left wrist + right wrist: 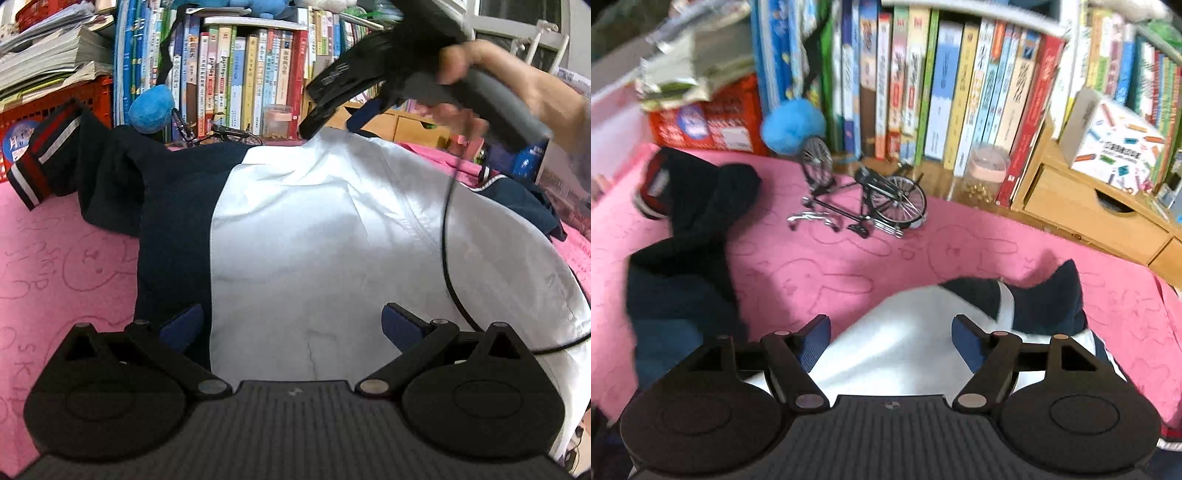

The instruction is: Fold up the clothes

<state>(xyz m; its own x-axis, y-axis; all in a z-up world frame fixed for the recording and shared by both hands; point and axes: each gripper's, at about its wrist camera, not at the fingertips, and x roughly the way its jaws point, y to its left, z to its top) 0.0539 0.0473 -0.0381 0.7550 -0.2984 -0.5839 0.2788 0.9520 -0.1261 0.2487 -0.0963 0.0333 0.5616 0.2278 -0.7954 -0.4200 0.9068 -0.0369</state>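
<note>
Just one jacket, two open tongs

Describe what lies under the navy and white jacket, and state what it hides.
Under the jacket lies a pink cloth printed with cartoon outlines, showing all around its edges. Whatever the cloth itself covers, and the part beneath the garment, cannot be seen.

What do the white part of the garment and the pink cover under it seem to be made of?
White panel: probably a thin, smooth woven synthetic; it has a slight sheen and fine creases. Pink cover: looks like soft plush or towelling; matte, with rabbit outlines pressed into it.
</note>
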